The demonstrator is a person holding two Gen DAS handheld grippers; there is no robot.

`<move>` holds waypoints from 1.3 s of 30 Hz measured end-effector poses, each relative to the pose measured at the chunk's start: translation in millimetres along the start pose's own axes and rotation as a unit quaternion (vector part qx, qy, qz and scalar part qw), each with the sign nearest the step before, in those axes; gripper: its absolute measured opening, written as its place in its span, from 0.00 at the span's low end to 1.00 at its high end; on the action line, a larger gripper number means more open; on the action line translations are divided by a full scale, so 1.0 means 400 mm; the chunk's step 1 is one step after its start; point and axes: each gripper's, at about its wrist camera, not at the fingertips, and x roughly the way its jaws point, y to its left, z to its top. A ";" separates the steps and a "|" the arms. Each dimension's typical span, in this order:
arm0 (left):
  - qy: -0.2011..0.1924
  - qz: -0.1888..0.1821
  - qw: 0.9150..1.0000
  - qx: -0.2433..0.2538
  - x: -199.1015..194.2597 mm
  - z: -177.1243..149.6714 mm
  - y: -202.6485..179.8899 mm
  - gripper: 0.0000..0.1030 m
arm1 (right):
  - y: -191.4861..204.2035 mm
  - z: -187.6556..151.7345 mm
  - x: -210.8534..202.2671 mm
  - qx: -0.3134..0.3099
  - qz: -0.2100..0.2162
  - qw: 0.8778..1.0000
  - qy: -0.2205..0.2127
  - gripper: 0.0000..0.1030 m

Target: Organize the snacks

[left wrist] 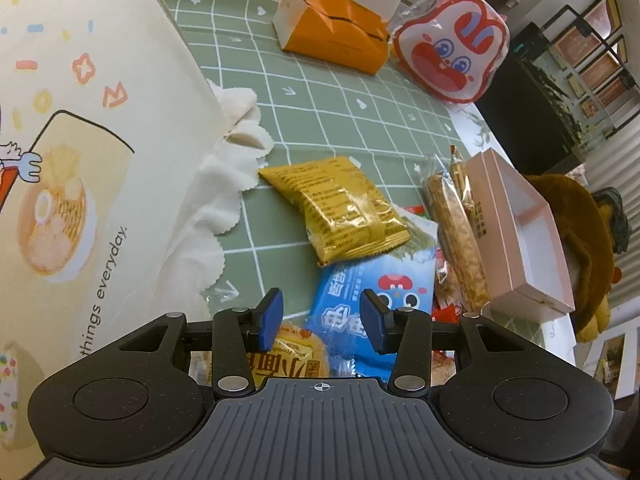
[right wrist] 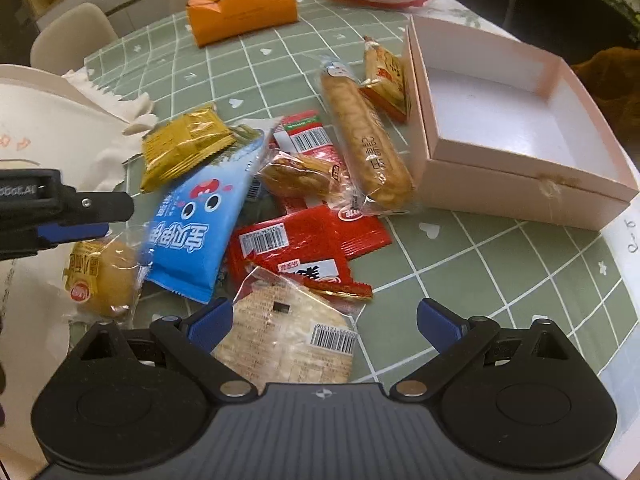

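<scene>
Nearest: right gripper (right wrist: 325,320), jaws wide apart, nothing clamped, over a pale cracker pack (right wrist: 288,340) at the near edge of the snack pile. Left gripper (left wrist: 322,320) also parted and empty, above a blue packet (left wrist: 372,300) and a round yellow cake (left wrist: 296,356). Gold packet (left wrist: 340,208) just beyond. Long biscuit sleeve (right wrist: 366,140) right of centre, beside an empty pink box (right wrist: 516,188) at far right. Orange tissue box (right wrist: 240,8) far back on green grid tablecloth (right wrist: 480,272).
</scene>
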 end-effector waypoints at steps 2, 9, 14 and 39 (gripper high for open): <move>0.000 0.000 1.000 -0.002 -0.003 0.006 0.001 0.47 | 0.014 -0.001 -0.016 -0.004 0.020 1.000 -0.007 0.96; -0.038 0.018 0.998 0.038 -0.098 0.055 -0.010 0.47 | 0.178 0.023 -0.044 -0.070 0.056 0.995 -0.045 0.96; -0.072 0.023 0.996 0.051 -0.164 0.089 -0.008 0.47 | 0.313 0.034 -0.002 -0.128 0.069 0.988 -0.048 0.96; -0.020 0.048 0.992 0.114 -0.054 -0.056 -0.020 0.46 | -0.012 0.009 -0.076 -0.024 -0.008 0.998 -0.060 0.72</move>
